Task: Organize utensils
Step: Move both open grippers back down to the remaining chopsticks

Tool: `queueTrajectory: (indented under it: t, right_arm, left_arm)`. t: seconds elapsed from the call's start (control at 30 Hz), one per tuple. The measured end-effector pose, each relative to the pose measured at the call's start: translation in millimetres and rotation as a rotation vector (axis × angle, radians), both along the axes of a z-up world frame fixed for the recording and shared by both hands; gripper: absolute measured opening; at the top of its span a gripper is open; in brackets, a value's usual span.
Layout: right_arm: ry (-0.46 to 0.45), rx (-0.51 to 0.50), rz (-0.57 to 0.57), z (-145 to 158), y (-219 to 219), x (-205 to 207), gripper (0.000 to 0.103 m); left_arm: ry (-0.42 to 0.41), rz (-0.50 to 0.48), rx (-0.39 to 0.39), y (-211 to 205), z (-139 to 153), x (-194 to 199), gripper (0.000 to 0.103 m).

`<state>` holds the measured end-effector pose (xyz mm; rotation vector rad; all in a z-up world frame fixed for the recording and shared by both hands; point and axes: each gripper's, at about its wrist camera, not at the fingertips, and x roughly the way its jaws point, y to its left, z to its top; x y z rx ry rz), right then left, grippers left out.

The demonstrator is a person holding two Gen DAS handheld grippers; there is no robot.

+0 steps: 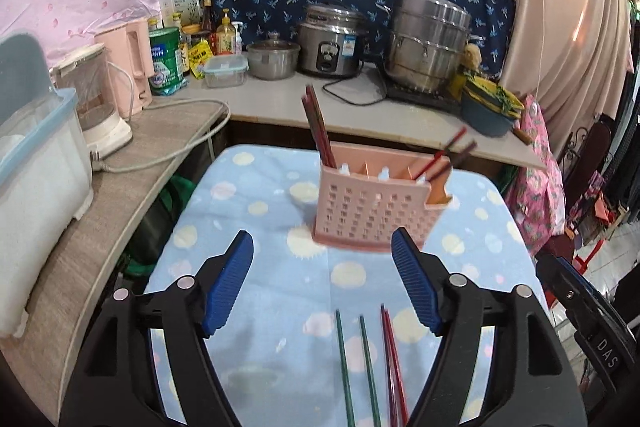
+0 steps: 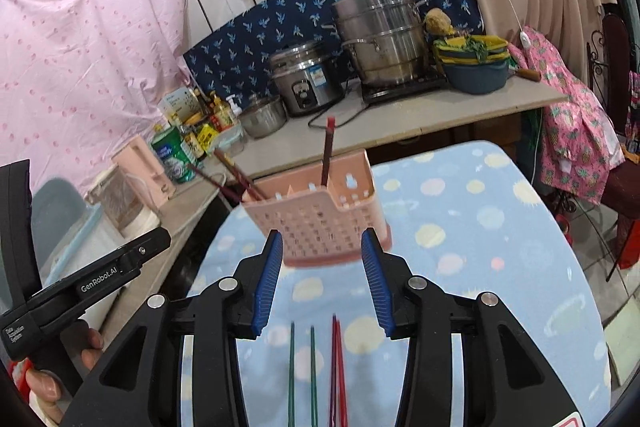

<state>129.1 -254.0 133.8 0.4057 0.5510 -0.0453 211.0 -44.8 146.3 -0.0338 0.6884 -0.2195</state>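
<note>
Left tongs (image 1: 322, 253) wide open, right tongs (image 2: 322, 251) half-open, both empty, chopsticks (image 1: 370, 363) lying lengthwise toward pink holder (image 1: 372, 207).

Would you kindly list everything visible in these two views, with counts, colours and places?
utensil holder: one, pink, perforated, standing on the blue dotted cloth
chopsticks in holder: several, dark red, leaning out both ends
green chopsticks: two, lying on the cloth, near side
red chopsticks: one pair, lying beside the green ones
rice cooker: one, silver, back counter
steamer pot: one, steel, stacked, back counter
small lidded pot: one, steel
kettle: one, pink, left counter
left gripper: open, empty
right gripper: open, empty
hand: one, holding the left gripper's handle
</note>
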Motion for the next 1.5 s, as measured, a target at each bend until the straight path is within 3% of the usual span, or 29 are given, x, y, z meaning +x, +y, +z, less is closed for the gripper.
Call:
queueTrajectory:
  t: [0.37, 0.87, 1.17, 1.5]
  right_arm:
    - [0.133, -0.056, 0.054, -58, 25, -55, 0.040]
    - [0.285, -0.087, 0.107, -128, 48, -100, 0.040]
    - [0.332, -0.112, 0.152, -153, 65, -108, 0.039]
    - [0.358, -0.123, 0.178, -164, 74, -110, 0.022]
  left_arm:
    - [0.107, -0.013, 0.022, 6, -61, -52, 0.068]
    - [0.266, -0.016, 0.056, 17, -143, -99, 0.068]
    - [0.282, -0.033, 0.075, 18, -159, -116, 0.068]
    - [0.295, -0.057, 0.088, 13, -167, -125, 0.068]
